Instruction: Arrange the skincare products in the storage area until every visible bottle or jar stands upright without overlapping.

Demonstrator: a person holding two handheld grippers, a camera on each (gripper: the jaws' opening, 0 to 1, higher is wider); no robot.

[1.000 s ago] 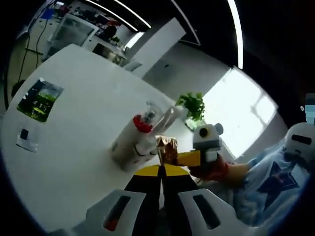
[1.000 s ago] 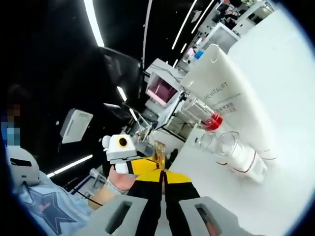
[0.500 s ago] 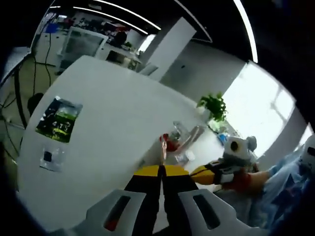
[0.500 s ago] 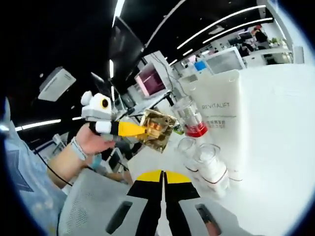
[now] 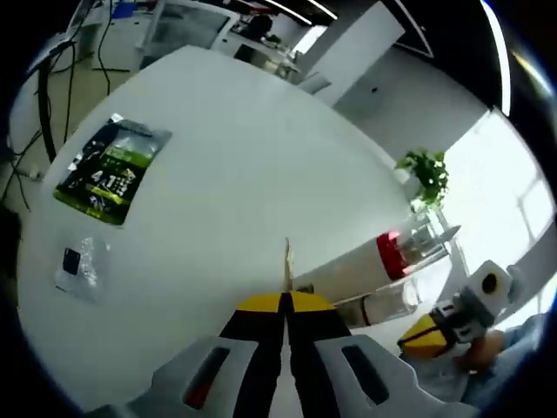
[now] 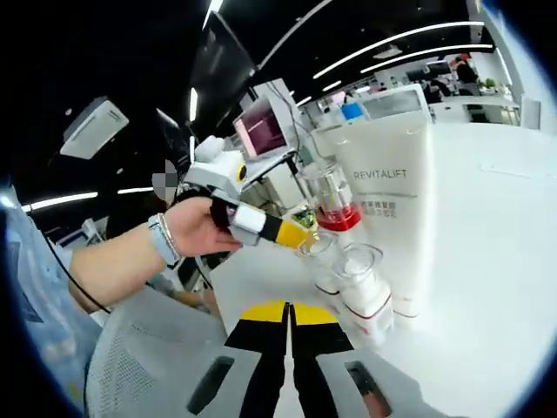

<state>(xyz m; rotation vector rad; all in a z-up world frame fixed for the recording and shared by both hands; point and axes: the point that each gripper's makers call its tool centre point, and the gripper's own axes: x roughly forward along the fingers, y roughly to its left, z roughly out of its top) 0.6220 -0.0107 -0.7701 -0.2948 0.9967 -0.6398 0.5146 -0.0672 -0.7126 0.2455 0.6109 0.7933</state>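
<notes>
Bottles (image 6: 361,287) bunched nr table (image 5: 218,174) edge, L gripper (image 6: 300,233) beside.

green packet (image 5: 111,170) flat on white table (image 5: 226,174) | small clear bag (image 5: 80,266) beside | potted plant (image 5: 426,174) far edge

Brightly lit throughout, with long ceiling light strips (image 6: 383,48) glowing against a dark ceiling above the white tube (image 6: 392,218). Blown out to pure white at the window (image 5: 513,174) beyond the plant (image 5: 426,174). Soft glare across the pale worktop (image 5: 235,165), faint shadows only. Strong fisheye bending near the edges, straight lines curved. Slightly soft and smeared around the clear bottles (image 6: 352,283) just beside the tube and on the hand (image 6: 196,231) left of them; sharper at the dark packet (image 5: 109,170).
</notes>
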